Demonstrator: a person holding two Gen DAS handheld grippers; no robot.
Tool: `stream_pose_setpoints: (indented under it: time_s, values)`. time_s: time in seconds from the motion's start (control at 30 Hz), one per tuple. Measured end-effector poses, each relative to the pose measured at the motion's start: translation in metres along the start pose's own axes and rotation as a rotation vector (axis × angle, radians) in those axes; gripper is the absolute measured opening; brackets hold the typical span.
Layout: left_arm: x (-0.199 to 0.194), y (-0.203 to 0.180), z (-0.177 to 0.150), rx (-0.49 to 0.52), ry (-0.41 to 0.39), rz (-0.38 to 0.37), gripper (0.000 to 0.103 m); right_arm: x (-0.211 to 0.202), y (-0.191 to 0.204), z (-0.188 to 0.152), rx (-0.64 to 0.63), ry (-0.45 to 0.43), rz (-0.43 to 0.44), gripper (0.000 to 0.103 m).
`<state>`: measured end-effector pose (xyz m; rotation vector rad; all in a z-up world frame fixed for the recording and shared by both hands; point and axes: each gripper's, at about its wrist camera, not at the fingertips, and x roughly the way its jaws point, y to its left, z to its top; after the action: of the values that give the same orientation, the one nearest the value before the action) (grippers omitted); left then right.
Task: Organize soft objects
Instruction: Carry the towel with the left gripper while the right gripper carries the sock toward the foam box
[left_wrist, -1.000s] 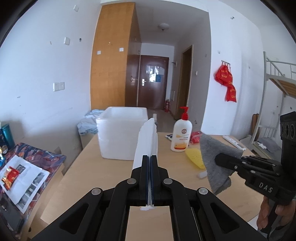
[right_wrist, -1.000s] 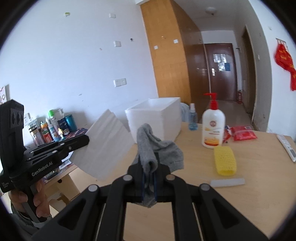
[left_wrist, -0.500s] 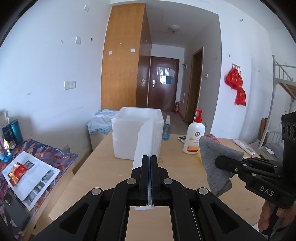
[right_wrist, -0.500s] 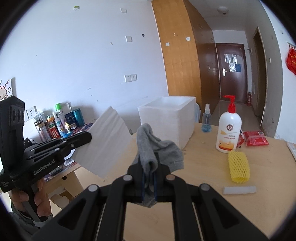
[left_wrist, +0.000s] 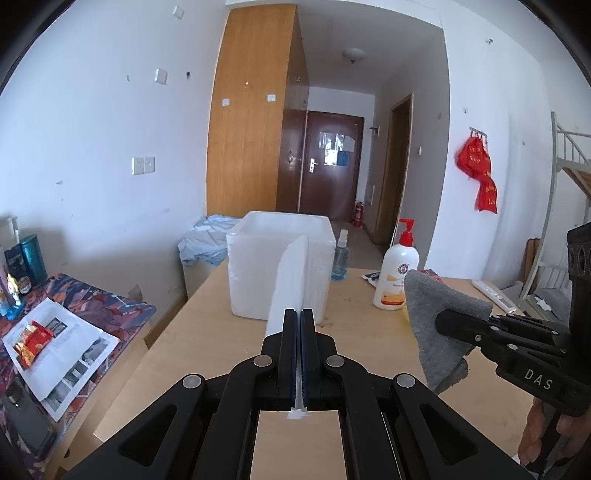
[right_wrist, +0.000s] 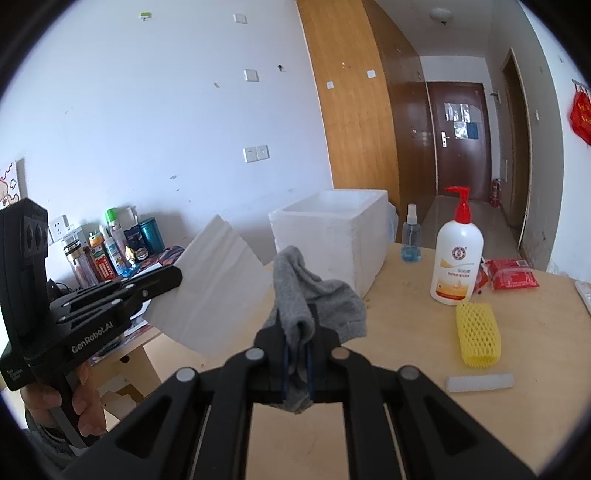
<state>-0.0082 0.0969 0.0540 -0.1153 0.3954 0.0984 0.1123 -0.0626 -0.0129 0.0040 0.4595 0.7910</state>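
My left gripper (left_wrist: 299, 314) is shut on a white tissue sheet (left_wrist: 291, 280), held edge-on above the wooden table (left_wrist: 192, 339); the sheet shows flat in the right wrist view (right_wrist: 214, 288). My right gripper (right_wrist: 295, 325) is shut on a grey sock (right_wrist: 314, 295), which also shows in the left wrist view (left_wrist: 436, 325). An open white foam box (left_wrist: 277, 266) stands on the table ahead of both grippers, seen in the right wrist view too (right_wrist: 332, 236). A yellow foam net sleeve (right_wrist: 476, 332) lies on the table to the right.
A white lotion pump bottle (right_wrist: 456, 266), a small blue spray bottle (right_wrist: 410, 240), red packets (right_wrist: 511, 273) and a white strip (right_wrist: 480, 382) are on the table. A side shelf at left holds several bottles (right_wrist: 110, 247) and papers (left_wrist: 62, 347).
Both grippers have pulled back and risen a little with their loads; the foam box and bottles look farther away. Both grips are unchanged.
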Motion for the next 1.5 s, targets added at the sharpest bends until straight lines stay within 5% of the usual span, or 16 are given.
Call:
stream_pose_setpoints:
  time_s: [0.97,1.5]
  values:
    - [0.073,0.016,0.056,-0.014,0.004,0.029,0.001,0.052,-0.014,0.048,0.007,-0.003,-0.048,0.010]
    - [0.077,0.004,0.101,0.017,-0.053,0.028,0.001,0.059,-0.018,0.087,-0.022,-0.049,-0.053,0.010]
